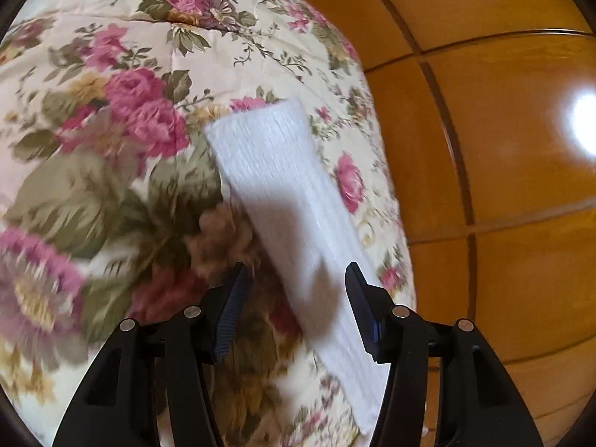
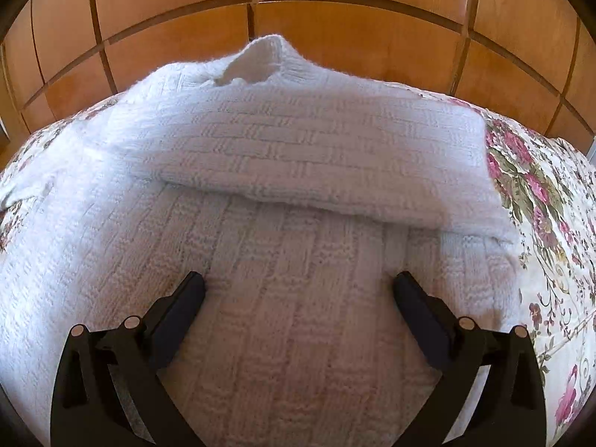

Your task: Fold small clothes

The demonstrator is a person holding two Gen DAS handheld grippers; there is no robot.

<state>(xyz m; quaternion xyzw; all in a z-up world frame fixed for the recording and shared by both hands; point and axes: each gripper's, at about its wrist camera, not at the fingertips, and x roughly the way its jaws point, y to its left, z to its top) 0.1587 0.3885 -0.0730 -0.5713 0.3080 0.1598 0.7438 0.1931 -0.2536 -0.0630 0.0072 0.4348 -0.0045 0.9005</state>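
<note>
Both grippers open, gripping nothing: left gripper [image 1: 294,279] over white sleeve [image 1: 275,171] on floral bedspread [image 1: 111,74]; right gripper [image 2: 298,290] wide over white knit sweater [image 2: 298,141], sleeve folded across.

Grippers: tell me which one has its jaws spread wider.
The right gripper: its jaws stand wide apart above the white knit sweater, holding nothing. The left gripper is narrower, straddling a white ribbed sleeve without pressing it.

Floral bedspread [image 2: 540,193] carries white knit sweater [image 2: 298,149], sleeve [image 1: 275,171] probably near edge.
</note>
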